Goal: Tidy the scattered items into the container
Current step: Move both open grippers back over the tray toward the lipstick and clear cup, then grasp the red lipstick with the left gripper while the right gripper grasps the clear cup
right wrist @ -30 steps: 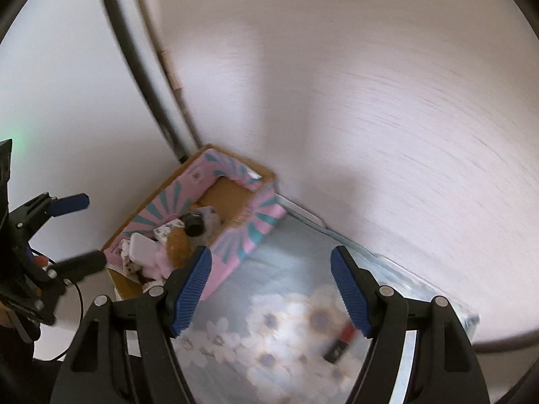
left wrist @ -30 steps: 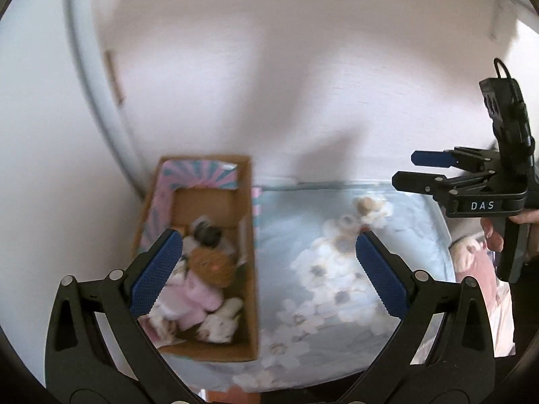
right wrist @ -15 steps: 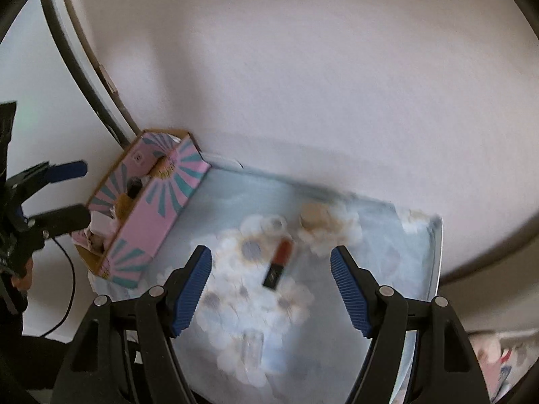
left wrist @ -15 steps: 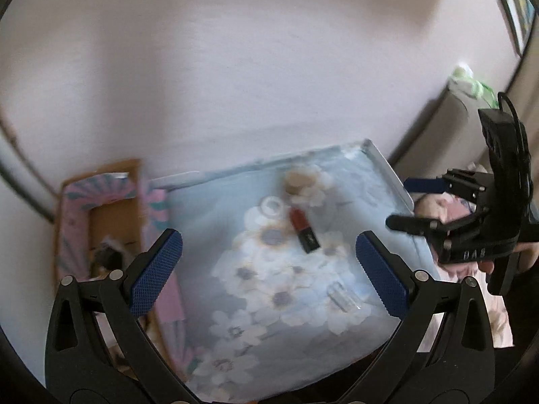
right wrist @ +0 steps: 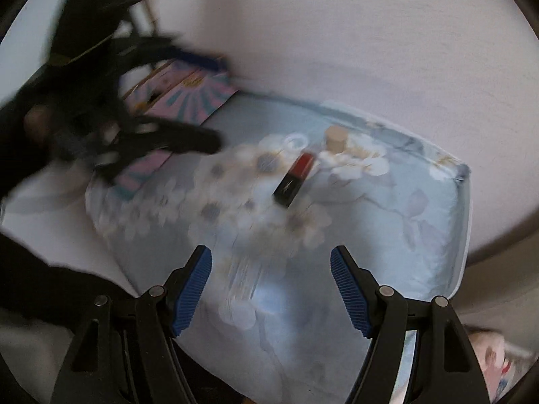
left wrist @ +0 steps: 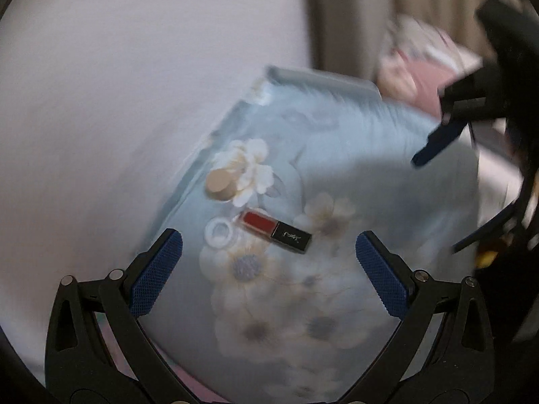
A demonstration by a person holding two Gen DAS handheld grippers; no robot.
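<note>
Both grippers have dropped toward the blue flowered cushion [left wrist: 353, 175] since a second ago, and the left one has swung away from the box to face the cushion's scattered bits. That cushion fills most of each view, lying against the pale wall. Off its far-left corner, seen from the right wrist, sits the pink striped box [right wrist: 188, 97], half hidden by the blurred left gripper [left wrist: 266, 266], whose jaws stand spread and empty. The right gripper [right wrist: 271, 286] hangs over the cushion's near edge, jaws likewise apart with nothing between them. On the cushion's flower print lies the red and black lipstick [left wrist: 275, 231]. Just beside it rest a beige round cap [left wrist: 219, 184] and a small clear ring-shaped lid [left wrist: 219, 234].
</note>
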